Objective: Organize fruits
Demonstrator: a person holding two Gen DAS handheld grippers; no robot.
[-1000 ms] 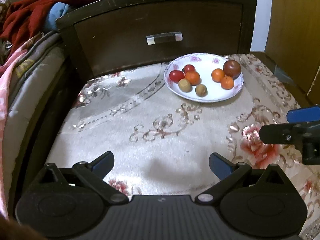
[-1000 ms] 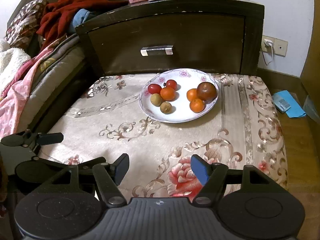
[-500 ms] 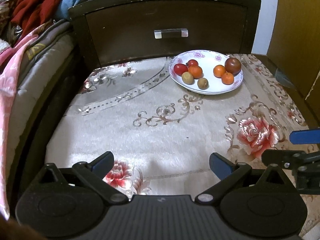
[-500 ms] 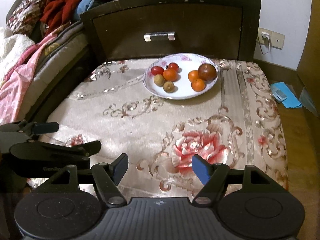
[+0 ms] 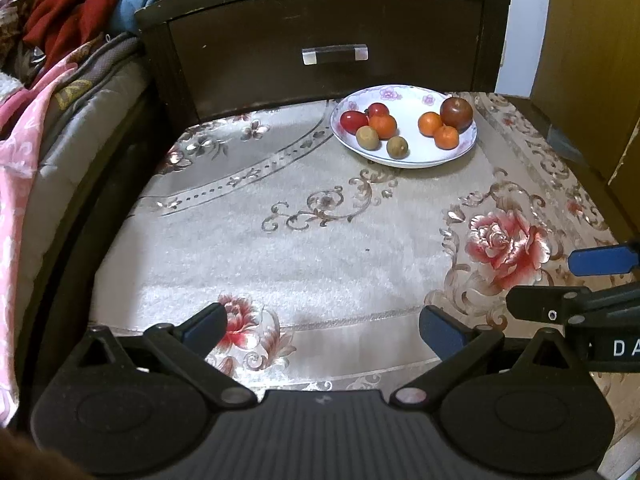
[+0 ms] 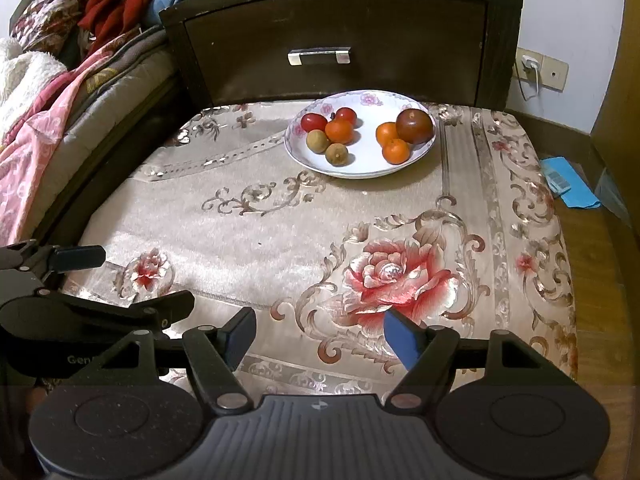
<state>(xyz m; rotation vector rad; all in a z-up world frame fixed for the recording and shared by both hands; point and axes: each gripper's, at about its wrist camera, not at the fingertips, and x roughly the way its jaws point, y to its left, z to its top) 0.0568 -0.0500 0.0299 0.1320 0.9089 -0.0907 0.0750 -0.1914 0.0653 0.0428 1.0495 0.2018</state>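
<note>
I count eight fruits on one floral plate (image 6: 420, 152): three oranges (image 6: 339, 131), two red tomatoes (image 6: 313, 122), two brown longans (image 6: 317, 141), one dark red apple (image 6: 415, 126). Plate sits at the far end of the cloth-covered surface (image 6: 280, 232), well ahead of both grippers. Left gripper (image 5: 322, 326) jaws wide, empty. Right gripper (image 6: 318, 338) jaws parted, empty.

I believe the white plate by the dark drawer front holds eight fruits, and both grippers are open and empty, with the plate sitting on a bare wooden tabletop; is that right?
Not quite: the plate sits on a floral cloth, not bare wood, as the right wrist view shows. The rest holds: eight fruits, by the drawer front, and the left gripper and right gripper are open and empty.
</note>
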